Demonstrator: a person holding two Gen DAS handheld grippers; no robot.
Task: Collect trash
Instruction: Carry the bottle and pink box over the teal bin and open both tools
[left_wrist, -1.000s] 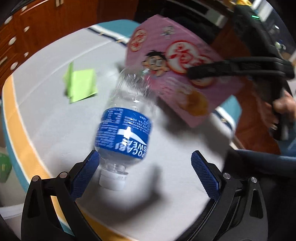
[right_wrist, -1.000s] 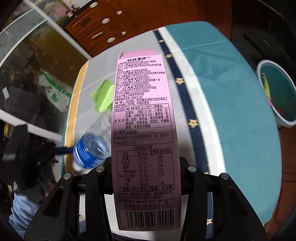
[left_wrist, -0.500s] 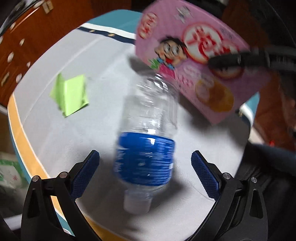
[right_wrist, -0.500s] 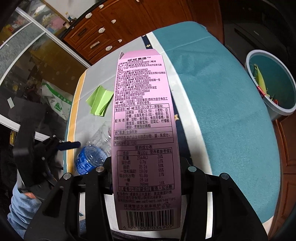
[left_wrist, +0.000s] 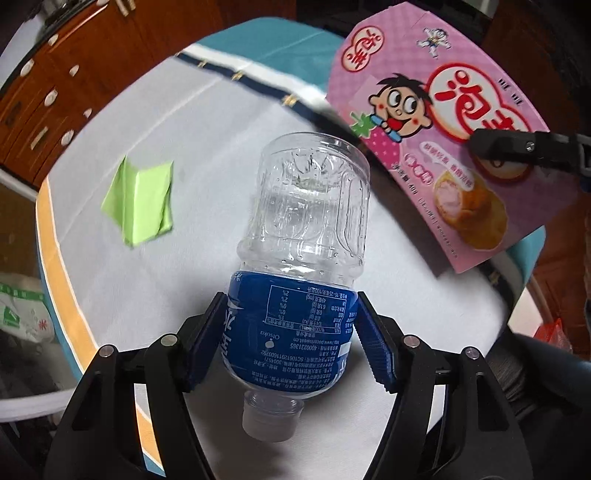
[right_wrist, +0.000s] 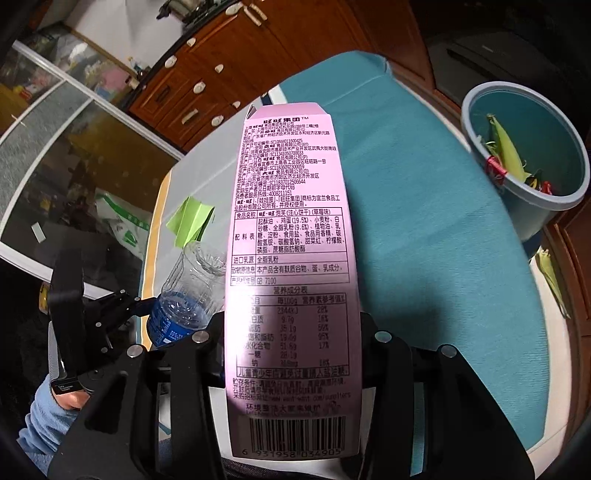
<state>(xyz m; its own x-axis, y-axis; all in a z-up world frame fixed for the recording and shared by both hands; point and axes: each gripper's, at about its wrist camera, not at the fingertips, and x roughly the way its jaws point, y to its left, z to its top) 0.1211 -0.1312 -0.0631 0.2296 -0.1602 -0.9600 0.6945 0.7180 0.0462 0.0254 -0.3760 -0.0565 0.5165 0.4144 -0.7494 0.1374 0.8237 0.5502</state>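
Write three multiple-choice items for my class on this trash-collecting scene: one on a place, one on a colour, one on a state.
1. Where is the folded green paper?
A. In the round blue-grey bin
B. On the pale tablecloth
C. In a gripper

2. What colour is the label on the clear plastic bottle?
A. Blue
B. Red
C. Yellow

3. What is the right gripper doing?
A. Hanging open
B. Gripping the bottle
C. Clamping the flat pink snack box

Answers: 1 B, the paper lies flat on the cloth; 2 A, a blue band wraps the bottle where the left gripper holds it; 3 C, both fingers press the box's sides.
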